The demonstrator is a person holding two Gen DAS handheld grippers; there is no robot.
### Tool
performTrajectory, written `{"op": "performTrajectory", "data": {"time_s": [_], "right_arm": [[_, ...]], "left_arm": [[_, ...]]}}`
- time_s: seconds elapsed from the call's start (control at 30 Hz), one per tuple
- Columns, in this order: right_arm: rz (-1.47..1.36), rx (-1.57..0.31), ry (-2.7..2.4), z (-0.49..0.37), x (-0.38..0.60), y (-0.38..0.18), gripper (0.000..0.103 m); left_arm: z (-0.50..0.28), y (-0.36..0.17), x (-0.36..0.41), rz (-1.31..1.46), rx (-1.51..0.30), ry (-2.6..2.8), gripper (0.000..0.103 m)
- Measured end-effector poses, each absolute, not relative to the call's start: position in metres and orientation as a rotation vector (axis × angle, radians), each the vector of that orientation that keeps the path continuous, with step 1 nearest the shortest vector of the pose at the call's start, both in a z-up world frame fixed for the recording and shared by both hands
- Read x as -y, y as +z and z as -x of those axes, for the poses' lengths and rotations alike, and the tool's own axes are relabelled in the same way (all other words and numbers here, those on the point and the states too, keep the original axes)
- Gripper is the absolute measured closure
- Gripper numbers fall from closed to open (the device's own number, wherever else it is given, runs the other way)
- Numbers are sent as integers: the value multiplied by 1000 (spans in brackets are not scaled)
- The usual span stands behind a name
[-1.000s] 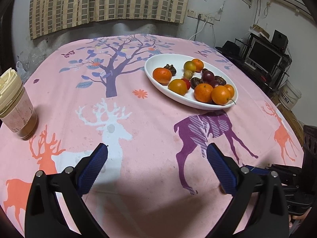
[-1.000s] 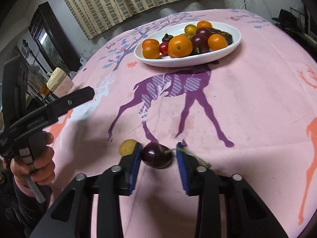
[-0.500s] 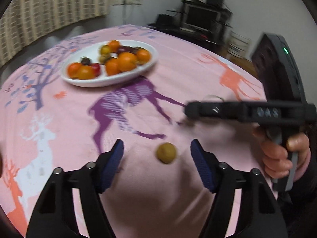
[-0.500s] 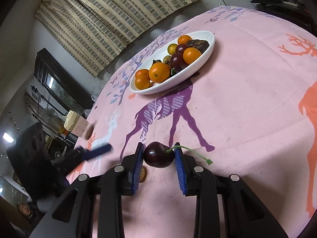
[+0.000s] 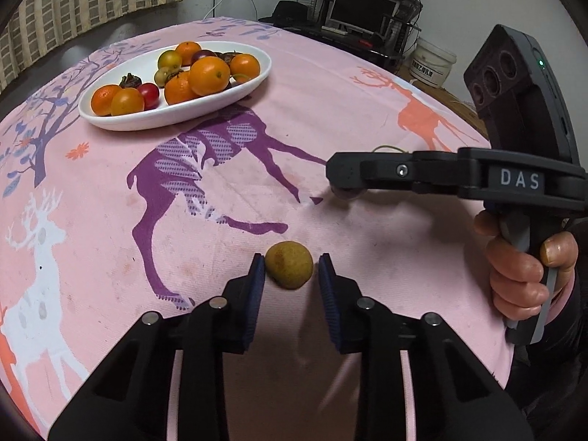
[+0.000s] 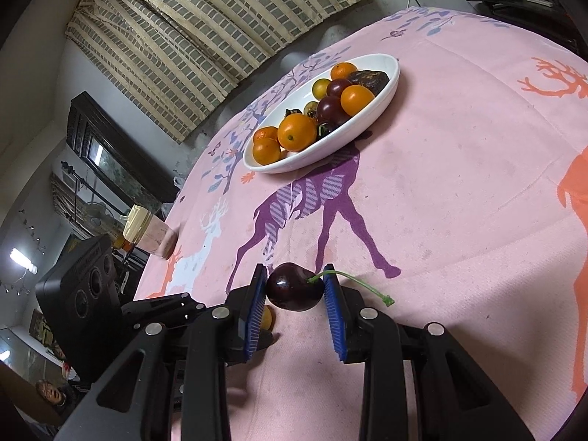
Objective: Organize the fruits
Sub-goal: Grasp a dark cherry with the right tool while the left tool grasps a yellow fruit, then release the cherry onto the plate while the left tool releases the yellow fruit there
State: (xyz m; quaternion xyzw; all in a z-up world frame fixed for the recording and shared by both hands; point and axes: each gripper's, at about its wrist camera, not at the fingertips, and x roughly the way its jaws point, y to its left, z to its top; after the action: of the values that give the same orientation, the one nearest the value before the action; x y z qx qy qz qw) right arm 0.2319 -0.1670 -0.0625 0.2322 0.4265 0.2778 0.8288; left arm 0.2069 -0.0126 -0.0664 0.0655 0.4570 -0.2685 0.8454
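A small yellow-brown fruit lies on the pink tablecloth between the blue pads of my left gripper; the jaws are narrowed around it, with slim gaps on both sides. My right gripper is shut on a dark cherry with a green stem and holds it above the cloth. In the left wrist view the right gripper hovers to the right. A white oval dish with several oranges, tomatoes and dark fruits stands at the far side; it also shows in the right wrist view.
A lidded cup stands near the table's left edge. The round table's edge drops off to the right, with a white bucket and a TV stand beyond.
My left gripper swung right, came down to the yellow-brown fruit and narrowed around it. My right gripper closed on the cherry and lifted it off the cloth.
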Motion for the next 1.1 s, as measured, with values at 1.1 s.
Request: {"op": "performTrajectory", "data": {"time_s": [1.1], "right_arm": [[-85,-789,414,-449,97,-19,71]], "left_arm": [[-453,-27,-43,59,-859,-185,77]]}}
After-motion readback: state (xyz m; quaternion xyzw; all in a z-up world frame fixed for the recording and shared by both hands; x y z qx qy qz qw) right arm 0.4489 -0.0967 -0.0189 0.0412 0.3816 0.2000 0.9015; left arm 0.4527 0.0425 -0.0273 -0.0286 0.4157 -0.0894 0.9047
